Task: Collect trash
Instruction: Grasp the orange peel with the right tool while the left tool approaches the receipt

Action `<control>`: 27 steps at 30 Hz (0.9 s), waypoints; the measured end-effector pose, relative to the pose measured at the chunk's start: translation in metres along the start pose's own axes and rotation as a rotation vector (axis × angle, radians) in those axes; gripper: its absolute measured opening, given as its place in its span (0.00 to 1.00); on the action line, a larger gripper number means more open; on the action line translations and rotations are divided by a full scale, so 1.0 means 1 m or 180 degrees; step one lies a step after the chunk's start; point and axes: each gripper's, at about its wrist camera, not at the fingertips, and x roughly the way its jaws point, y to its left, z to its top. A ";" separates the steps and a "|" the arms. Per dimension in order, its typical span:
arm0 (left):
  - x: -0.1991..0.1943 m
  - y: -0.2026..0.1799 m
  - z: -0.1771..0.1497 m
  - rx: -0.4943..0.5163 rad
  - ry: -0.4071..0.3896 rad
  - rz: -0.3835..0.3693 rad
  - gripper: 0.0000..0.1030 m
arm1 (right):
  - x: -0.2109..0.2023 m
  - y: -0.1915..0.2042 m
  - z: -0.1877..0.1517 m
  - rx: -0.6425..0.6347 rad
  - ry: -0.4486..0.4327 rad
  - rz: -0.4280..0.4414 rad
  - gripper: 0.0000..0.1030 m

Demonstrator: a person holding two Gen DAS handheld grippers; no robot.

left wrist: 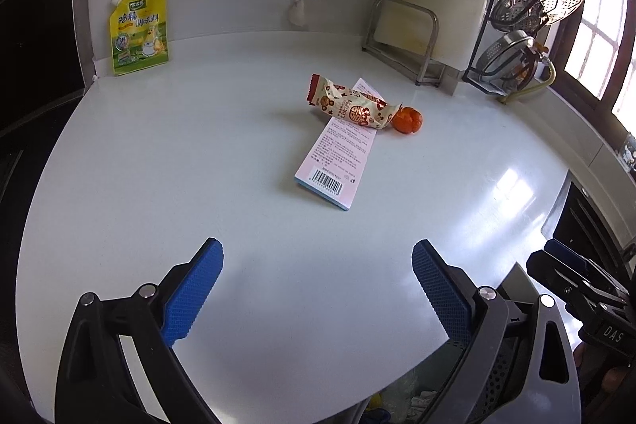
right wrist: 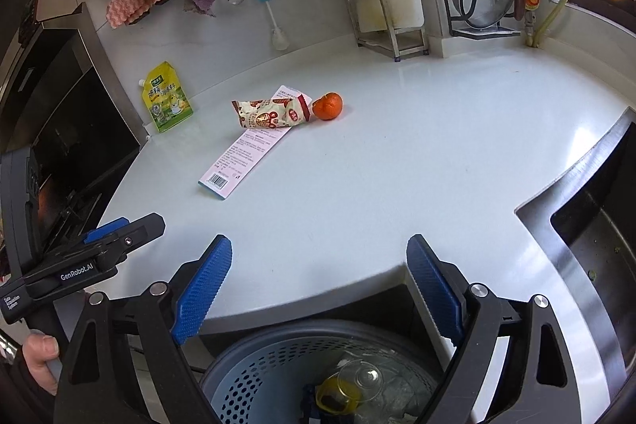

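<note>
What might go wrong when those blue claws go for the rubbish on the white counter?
The red-and-cream snack wrapper lies across the flat pink box, so a grab may drag both. The round orange tangerine touches the wrapper's end and could roll away. The blue perforated bin sits below the counter edge, so a drop might miss it.

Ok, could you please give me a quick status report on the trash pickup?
Left gripper and right gripper open, empty. Snack wrapper lies across flat pink box, tangerine beside, all on counter. Bin below edge. Path unobstructed.
</note>
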 end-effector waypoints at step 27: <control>0.118 0.007 0.114 0.0035 0.0102 0.0195 0.93 | 0.134 -0.015 0.117 -0.0193 0.0295 -0.0084 0.83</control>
